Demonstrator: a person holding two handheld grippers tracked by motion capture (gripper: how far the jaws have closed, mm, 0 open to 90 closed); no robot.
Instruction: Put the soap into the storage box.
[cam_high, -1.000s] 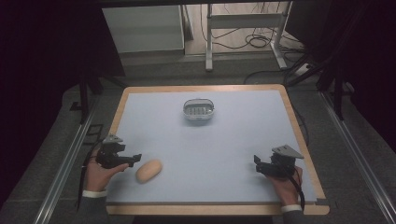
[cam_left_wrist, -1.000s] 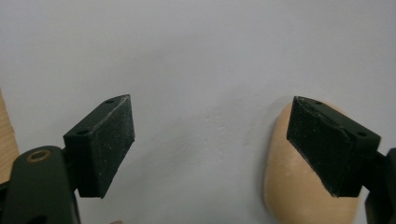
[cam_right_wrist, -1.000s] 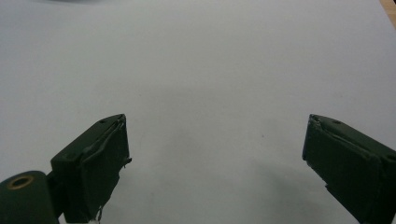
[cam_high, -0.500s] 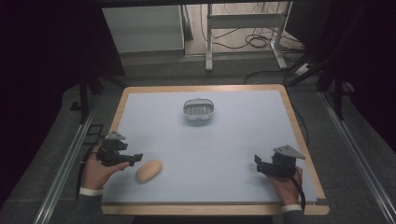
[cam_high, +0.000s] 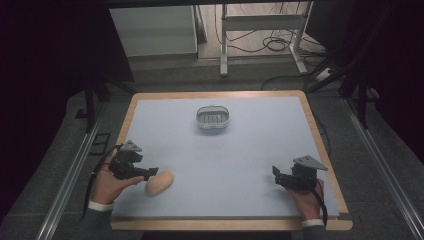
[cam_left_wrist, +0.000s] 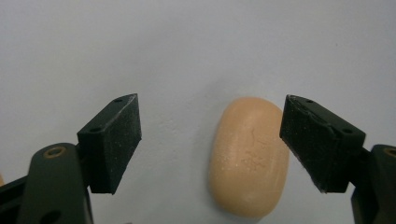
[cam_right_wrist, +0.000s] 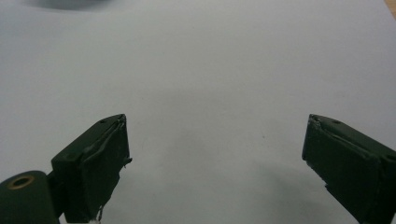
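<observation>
Item: one oval bar of peach-coloured soap (cam_high: 159, 183), lying flat on the pale blue table mat (cam_high: 240, 160) near the front left corner, well apart from everything but the left gripper (cam_high: 151, 172). Left gripper: black, hand-held, grey three-cornered plate on top, carried in the person's left hand (cam_high: 111, 184) at the mat's left edge; pointed across the mat at the soap, tips just beside the bar's near end. In the left gripper view the soap (cam_left_wrist: 248, 156) sits between the jaws, off-centre toward the right-hand one, whose pad overlaps the bar's edge in the picture; whether that pad touches cannot be told, and the left-hand pad stands clearly off with bare mat between it and the bar. Jaws have just been opening a little after closing in; the soap rests on the mat, not gripped. Right gripper (cam_high: 276, 176): same make, held in the right hand (cam_high: 306, 199) near the front right corner, low over the mat; in the right gripper view its jaws are spread wide with bare mat between them. Also listed: a small grey oval soap dish (cam_high: 212, 118) with a ribbed floor, standing toward the far middle of the mat, well apart from both grippers; wooden table rim (cam_high: 125, 125) framing the mat
</observation>
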